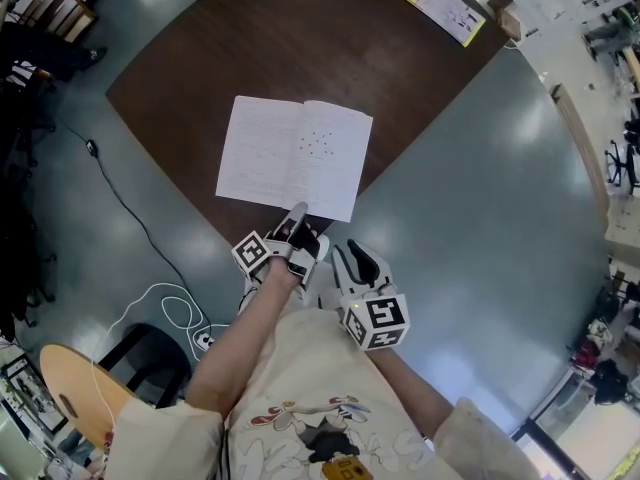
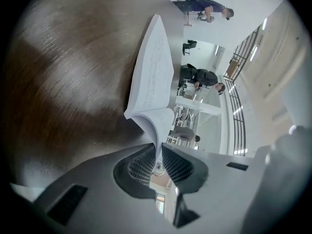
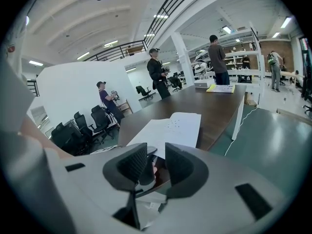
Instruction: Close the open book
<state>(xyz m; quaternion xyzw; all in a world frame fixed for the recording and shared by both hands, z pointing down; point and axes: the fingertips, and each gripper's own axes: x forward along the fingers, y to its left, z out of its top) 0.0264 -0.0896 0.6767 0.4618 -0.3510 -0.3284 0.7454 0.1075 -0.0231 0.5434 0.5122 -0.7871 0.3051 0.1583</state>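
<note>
The open book lies flat with white pages on the dark wooden table, its near edge at the table's rim. My left gripper is at that near edge, close to the spine. In the left gripper view a curled sheet of the book runs down between the pads, and the left gripper is shut on it. My right gripper hangs just right of it, off the table's edge. In the right gripper view the right gripper is open with nothing held, and the book lies ahead.
A yellow leaflet lies at the table's far right corner. A black cable and a white cable trail over the grey floor at left, near a round wooden seat. People stand far behind the table.
</note>
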